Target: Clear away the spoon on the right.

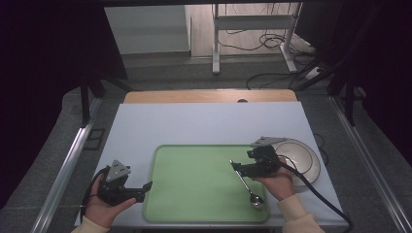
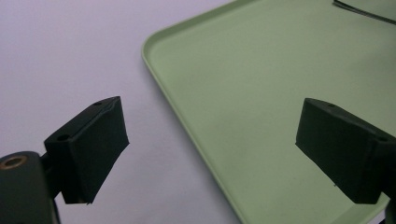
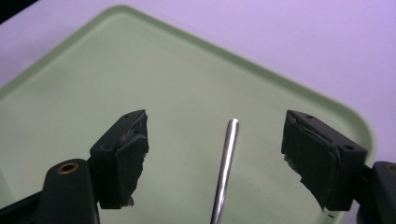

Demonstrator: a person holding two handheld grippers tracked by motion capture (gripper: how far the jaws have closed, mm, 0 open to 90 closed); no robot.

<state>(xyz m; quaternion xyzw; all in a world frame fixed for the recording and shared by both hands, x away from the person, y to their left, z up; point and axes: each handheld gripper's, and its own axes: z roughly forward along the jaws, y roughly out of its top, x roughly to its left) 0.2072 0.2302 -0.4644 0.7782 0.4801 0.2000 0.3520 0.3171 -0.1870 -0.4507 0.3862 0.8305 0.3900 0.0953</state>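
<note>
High view: spoon lying on green tray, right side, bowl end near front rim. Right gripper jaws apart around handle tip, not touching (lift straight up, avoid nudging it). Left gripper jaws apart, empty, at tray's left edge.

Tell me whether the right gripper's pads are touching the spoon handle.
Apart. The right gripper view shows the spoon handle lying between the open right gripper, green tray visible on both sides of it.

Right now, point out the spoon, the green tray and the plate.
spoon (image 1: 256, 200): high view, on its bowl.
green tray (image 1: 189, 179): high view, on its bare floor.
plate (image 1: 305, 160): high view, on its inner surface.
</note>
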